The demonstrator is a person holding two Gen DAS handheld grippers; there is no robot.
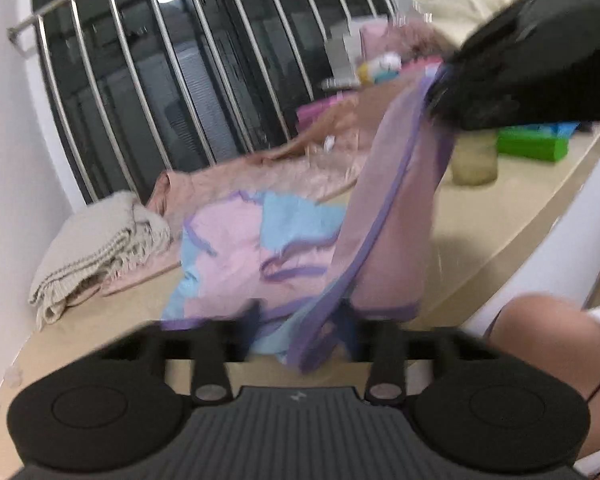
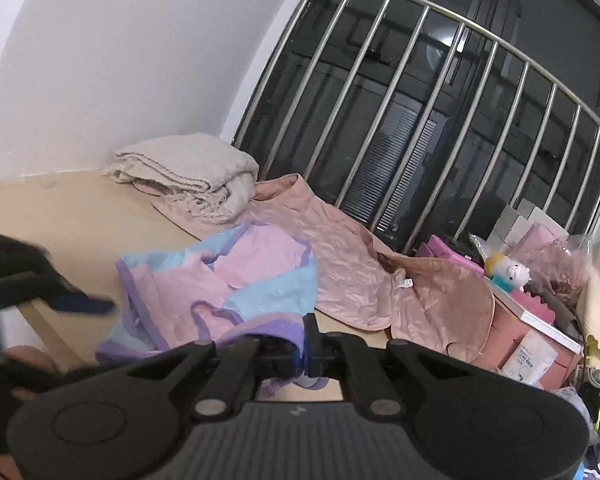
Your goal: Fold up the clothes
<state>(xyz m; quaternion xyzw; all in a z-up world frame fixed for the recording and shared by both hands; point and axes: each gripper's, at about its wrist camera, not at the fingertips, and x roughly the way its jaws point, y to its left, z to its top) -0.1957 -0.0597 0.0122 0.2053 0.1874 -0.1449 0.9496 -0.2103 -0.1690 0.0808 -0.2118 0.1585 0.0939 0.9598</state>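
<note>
The pink, blue and purple garment (image 1: 256, 256) lies near the counter's (image 1: 492, 224) front edge. Your right gripper (image 2: 304, 344) pinches its purple hem; your left gripper (image 1: 300, 332) stands wide around the cloth. A beige blanket (image 2: 188, 168) sits in the corner.

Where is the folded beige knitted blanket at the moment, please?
The folded beige knitted blanket lies at the table's far left corner by the white wall, resting on the edge of the crumpled pink satin garment, just before the metal railing.
</note>
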